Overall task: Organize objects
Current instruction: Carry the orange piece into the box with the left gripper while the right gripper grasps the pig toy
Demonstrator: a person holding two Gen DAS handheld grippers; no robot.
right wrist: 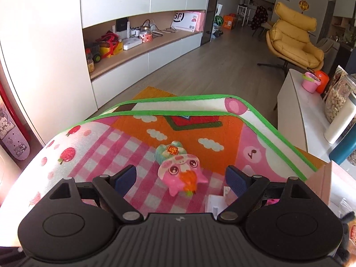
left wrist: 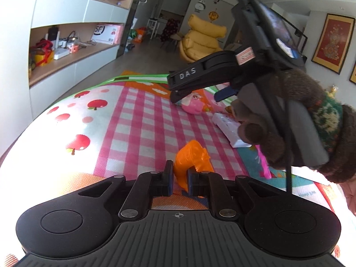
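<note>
Right gripper (right wrist: 181,175) tilted over pink toy (right wrist: 181,173)

Left gripper (left wrist: 179,179): jaws clamped, angled downward. Right gripper (right wrist: 181,179): jaws spread wide (nothing pinched), tilted down, carried by a knit-gloved hand (left wrist: 296,120).

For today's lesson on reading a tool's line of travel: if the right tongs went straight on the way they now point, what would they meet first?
Most likely the pink pig toy, which lies on the play mat centred between the open right tongs and just ahead of them. Depth is hard to judge through the fisheye lens.
</note>
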